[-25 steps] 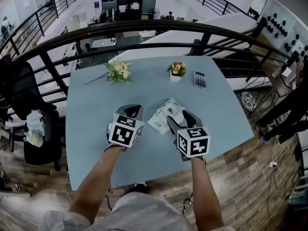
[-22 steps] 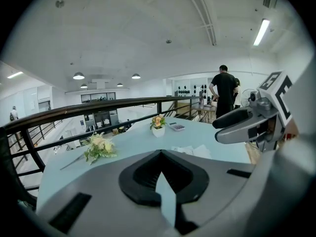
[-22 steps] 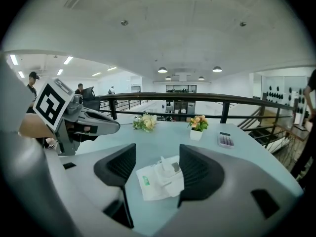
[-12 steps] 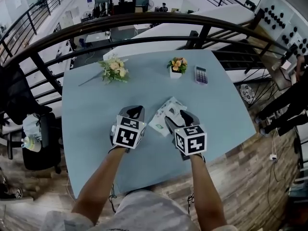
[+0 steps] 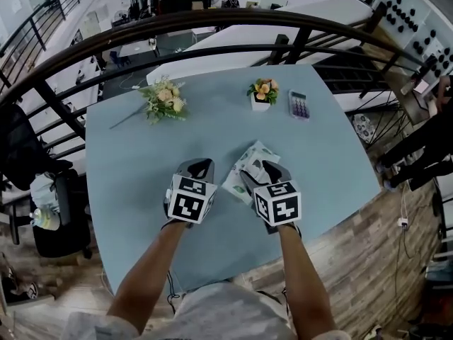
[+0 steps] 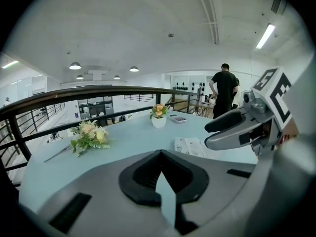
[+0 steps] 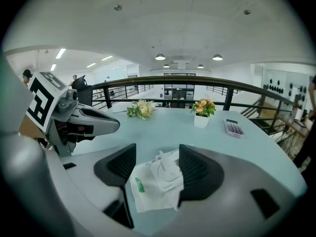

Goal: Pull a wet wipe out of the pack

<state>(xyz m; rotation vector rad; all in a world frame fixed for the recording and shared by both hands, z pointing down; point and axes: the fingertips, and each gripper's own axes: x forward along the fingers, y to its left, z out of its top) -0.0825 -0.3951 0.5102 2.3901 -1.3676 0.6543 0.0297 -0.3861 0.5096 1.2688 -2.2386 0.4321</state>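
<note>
Two grippers: I'm running the left gripper (image 5: 199,167) and the right gripper (image 7: 157,155) low over the pale worktop (image 5: 127,154), with the pack of wipes (image 7: 153,186) near my edge of it.
Left fingers: the fingers (image 6: 143,174) are pressed together with nothing between them. This gripper sits just beside the pack on its left, not on it.
Right fingers: the fingers (image 7: 197,169) are spread apart, and the pack lies in the gap as I look along them.
Pack: a soft white pouch, lying flat and slanted. The crumpled white bit at its top may be the flap or a wipe poking out; I can't say which.
Contact: I can't tell whether the right tips touch the pouch or hover over it.
Main risk: nothing pins the pack, so I judge that a pull would lift or drag the whole pouch.
Second risk: closing too low could pinch the film rather than a wipe, or draw out several at once.
Clear of trouble: the flowers (image 5: 164,99), the small pot (image 5: 262,95) and the calculator (image 5: 299,105) stand well apart on the far side.
</note>
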